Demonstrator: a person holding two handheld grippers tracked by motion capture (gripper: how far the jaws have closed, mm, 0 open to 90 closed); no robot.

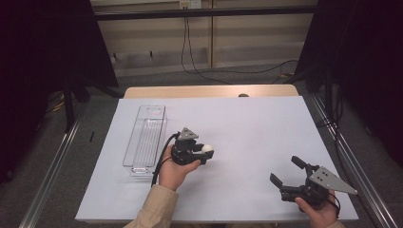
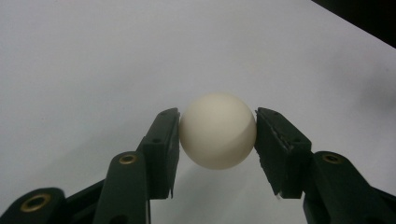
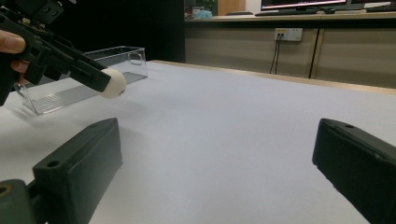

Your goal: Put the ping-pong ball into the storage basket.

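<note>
A cream-white ball (image 2: 217, 130) is pinched between the two black jaws of my left gripper (image 2: 217, 140), which is shut on it. In the high view the ball (image 1: 207, 148) sits at the tip of the left gripper (image 1: 205, 153), held a little above the white table sheet, just right of the clear bin. The right gripper view shows the same ball (image 3: 114, 83) lifted off the surface. My right gripper (image 1: 286, 171) rests low near the front right of the table, jaws wide apart with nothing between them.
A long clear plastic bin (image 1: 147, 137) lies on the left part of the white sheet (image 1: 247, 128), empty as far as I can see. Metal rails run along both sides of the table. Cables hang at the back wall.
</note>
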